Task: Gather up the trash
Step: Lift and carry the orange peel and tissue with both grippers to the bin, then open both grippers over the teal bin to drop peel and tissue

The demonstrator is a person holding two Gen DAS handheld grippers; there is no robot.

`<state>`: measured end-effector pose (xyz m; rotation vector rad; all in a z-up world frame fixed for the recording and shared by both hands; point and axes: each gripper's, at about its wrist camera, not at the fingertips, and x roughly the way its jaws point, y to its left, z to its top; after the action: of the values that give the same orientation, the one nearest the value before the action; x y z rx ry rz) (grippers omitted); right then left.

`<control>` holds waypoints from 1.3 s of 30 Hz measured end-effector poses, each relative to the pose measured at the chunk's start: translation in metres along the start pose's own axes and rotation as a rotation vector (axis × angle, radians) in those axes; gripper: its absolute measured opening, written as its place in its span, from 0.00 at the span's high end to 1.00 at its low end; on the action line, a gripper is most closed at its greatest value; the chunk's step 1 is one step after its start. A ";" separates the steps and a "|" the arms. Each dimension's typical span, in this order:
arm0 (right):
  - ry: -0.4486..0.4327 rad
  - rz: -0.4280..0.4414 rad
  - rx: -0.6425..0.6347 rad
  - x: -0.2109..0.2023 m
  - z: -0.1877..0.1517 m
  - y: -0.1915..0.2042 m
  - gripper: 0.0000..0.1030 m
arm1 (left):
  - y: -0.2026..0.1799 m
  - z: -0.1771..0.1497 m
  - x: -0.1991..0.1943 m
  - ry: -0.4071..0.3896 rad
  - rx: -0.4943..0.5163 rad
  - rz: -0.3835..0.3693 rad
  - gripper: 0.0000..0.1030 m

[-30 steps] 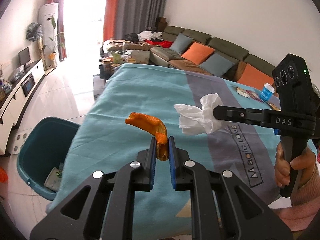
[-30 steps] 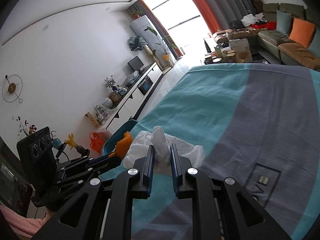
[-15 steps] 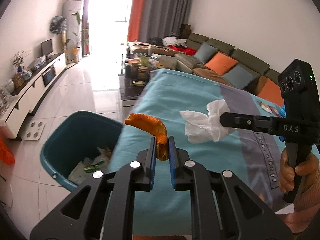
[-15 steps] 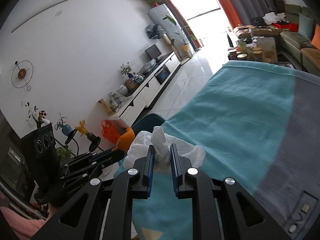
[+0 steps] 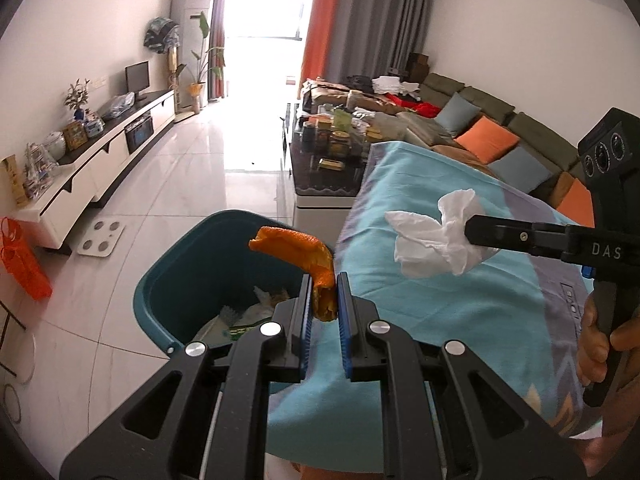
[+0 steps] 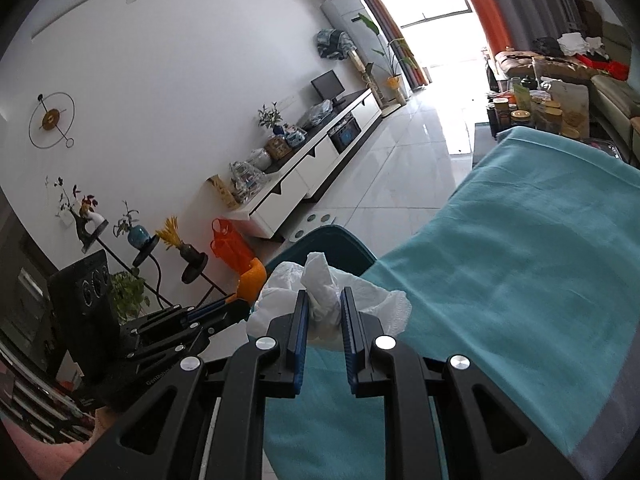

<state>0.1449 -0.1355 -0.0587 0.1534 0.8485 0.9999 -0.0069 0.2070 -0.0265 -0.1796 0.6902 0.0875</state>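
Observation:
My left gripper (image 5: 324, 292) is shut on a curled orange peel (image 5: 298, 246), which hangs over the near rim of a teal trash bin (image 5: 176, 276) on the floor. Paper and wrappers lie in the bin. My right gripper (image 6: 324, 308) is shut on a crumpled white tissue (image 6: 320, 284). In the left wrist view that tissue (image 5: 436, 240) hangs above the table's teal cloth (image 5: 440, 308), to the right of the bin. The right wrist view shows the peel (image 6: 252, 278) at the left gripper's tip, with the bin (image 6: 340, 242) beyond the tissue.
The cloth-covered table's corner overlaps the bin's right side. A coffee table (image 5: 332, 156) with jars stands beyond it, a long sofa (image 5: 492, 136) with cushions at the right. A white TV cabinet (image 5: 100, 160) lines the left wall. A bathroom scale (image 5: 100, 238) and an orange bag (image 5: 24, 260) lie on the tiled floor.
Both grippers have swung left off the table toward the bin, each keeping its hold. The peel now hangs over the bin's rim instead of over the cloth.

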 end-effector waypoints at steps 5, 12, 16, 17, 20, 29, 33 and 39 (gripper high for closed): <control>0.026 -0.004 -0.012 0.016 0.009 0.005 0.85 | 0.015 0.001 0.004 0.011 -0.018 0.019 0.88; 0.067 -0.027 -0.052 0.040 0.018 0.019 0.84 | 0.027 0.000 0.019 0.041 -0.054 0.045 0.88; 0.096 -0.046 -0.066 0.055 0.021 0.023 0.84 | 0.036 0.000 0.029 0.060 -0.069 0.057 0.88; 0.101 -0.049 -0.071 0.059 0.022 0.025 0.84 | 0.038 -0.001 0.030 0.063 -0.072 0.058 0.88; 0.117 -0.060 -0.081 0.070 0.022 0.030 0.84 | 0.042 -0.001 0.036 0.069 -0.076 0.063 0.88; 0.171 -0.085 -0.085 0.100 0.024 0.034 0.80 | 0.056 0.000 0.053 0.097 -0.113 0.059 0.88; 0.183 -0.085 -0.088 0.110 0.025 0.038 0.78 | 0.069 -0.002 0.055 0.104 -0.148 0.060 0.87; 0.173 -0.075 -0.071 0.109 0.026 0.036 0.71 | 0.071 -0.004 0.048 0.077 -0.169 0.064 0.81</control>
<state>0.1658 -0.0229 -0.0843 -0.0258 0.9685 0.9811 0.0175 0.2771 -0.0699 -0.3238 0.7654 0.2012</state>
